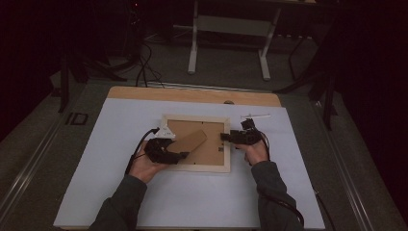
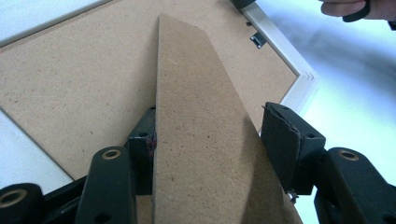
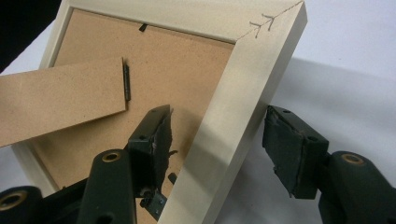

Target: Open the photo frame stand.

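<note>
Jaws of the left gripper (image 2: 210, 154) stand open around the stand (image 2: 196, 121) to swing it; right gripper (image 3: 217, 154), open, straddles the frame (image 3: 243, 84) rail, steadying it.

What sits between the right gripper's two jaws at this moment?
The pale wooden side rail of the picture frame passes between the open jaws of the right gripper, seen in the right gripper view.

White table top (image 1: 192, 202), small clear item (image 1: 255, 116), metal stand (image 1: 231, 29)
</note>
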Available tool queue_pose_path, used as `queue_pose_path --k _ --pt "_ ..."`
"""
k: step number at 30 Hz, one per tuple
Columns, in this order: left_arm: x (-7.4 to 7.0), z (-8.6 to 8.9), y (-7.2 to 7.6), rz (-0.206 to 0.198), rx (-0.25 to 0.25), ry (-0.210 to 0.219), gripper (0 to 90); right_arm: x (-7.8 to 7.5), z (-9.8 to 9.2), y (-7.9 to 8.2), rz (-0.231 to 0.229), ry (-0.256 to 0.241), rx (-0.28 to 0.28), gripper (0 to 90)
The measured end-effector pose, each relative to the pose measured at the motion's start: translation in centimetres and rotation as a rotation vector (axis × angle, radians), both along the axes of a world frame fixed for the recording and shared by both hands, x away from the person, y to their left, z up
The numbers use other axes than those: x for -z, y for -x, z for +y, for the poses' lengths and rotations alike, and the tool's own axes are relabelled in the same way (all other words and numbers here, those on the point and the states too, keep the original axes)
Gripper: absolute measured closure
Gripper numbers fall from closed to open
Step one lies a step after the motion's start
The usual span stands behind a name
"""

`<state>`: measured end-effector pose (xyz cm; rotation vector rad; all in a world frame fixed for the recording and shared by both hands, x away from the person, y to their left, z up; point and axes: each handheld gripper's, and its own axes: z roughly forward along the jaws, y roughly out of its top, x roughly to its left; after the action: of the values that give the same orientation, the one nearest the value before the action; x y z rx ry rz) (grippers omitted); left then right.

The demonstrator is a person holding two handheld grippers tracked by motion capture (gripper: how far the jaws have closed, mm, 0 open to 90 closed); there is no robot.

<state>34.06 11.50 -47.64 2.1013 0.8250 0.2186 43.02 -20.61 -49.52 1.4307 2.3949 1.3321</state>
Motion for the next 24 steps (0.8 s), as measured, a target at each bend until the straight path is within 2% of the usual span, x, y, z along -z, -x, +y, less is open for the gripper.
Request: queue_pose_path --k 5,8,13,16,21,24 --pt "-0.1 -0.2 0.4 -0.032 0.025 -0.015 44.3 0.2 0.0 -0.5 0.035 -0.019 -0.03 39.8" --pt "-0.3 -0.1 0.5 -0.04 0.035 -0.011 44.4 0.0 0.1 -0.6 0.03 -0.037 -0.036 37.9" --pt "-0.5 -0.1 0.5 -0.044 0.04 -0.01 44.4 -0.2 -0.2 -0.5 0.023 -0.063 -0.022 41.7" --pt "-0.7 -0.1 0.5 -0.044 0.046 0.006 44.7 -0.3 -0.5 -0.4 0.009 -0.082 -0.003 46.1" --pt "-0.9 0.1 0.4 -0.049 0.043 0.015 45.1 -1.0 -0.7 -0.1 -0.037 -0.065 0.025 55.4" --pt "-0.9 0.1 0.4 -0.055 0.044 0.01 45.4 -1.3 -0.6 -0.1 -0.048 -0.057 0.033 55.6"
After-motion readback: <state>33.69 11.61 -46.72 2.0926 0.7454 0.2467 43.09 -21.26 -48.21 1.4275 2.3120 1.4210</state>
